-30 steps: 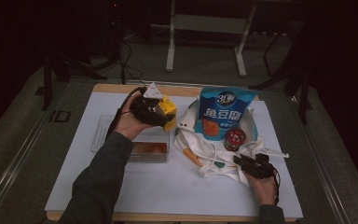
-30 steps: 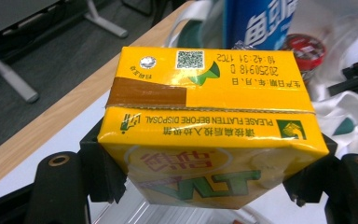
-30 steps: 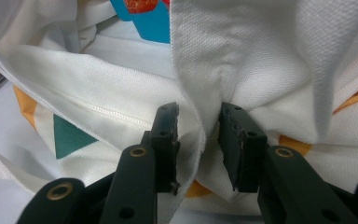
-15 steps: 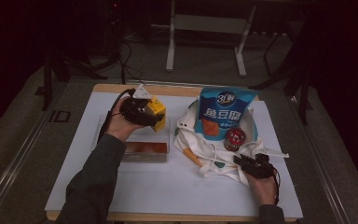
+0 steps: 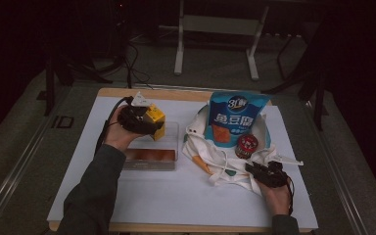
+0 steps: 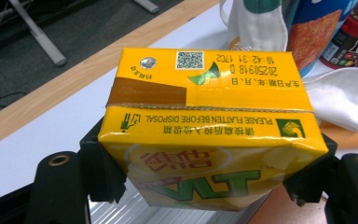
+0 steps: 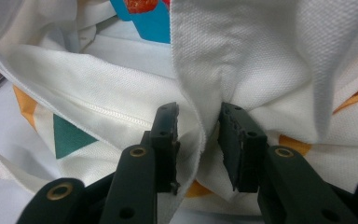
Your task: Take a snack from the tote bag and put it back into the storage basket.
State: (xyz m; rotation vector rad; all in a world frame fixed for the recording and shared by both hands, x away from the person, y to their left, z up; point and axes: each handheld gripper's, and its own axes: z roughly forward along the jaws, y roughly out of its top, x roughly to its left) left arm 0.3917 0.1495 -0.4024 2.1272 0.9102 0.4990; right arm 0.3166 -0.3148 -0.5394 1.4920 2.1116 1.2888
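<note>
A yellow drink carton (image 5: 155, 116) (image 6: 205, 88) sits crosswise between the jaws of my left gripper (image 5: 146, 122) (image 6: 209, 172), which is shut on it and holds it in the air over the far end of a clear plastic box (image 5: 149, 159). At the right, a white cloth bag (image 5: 215, 159) (image 7: 98, 93) with orange and green patches lies rumpled on the table. My right gripper (image 5: 254, 170) (image 7: 199, 135) is shut on a raised fold of its cloth at the near right side.
A tall blue snack pouch (image 5: 237, 120) stands in the bag's mouth, with a small red can (image 5: 247, 146) in front of it. A white sheet (image 5: 176, 196) covers the wooden table (image 5: 176, 93). Metal stand legs are on the floor beyond.
My left hand has carried the carton leftward and a little lower, from near the bag to above the clear box. The right gripper and the bag have stayed put.
</note>
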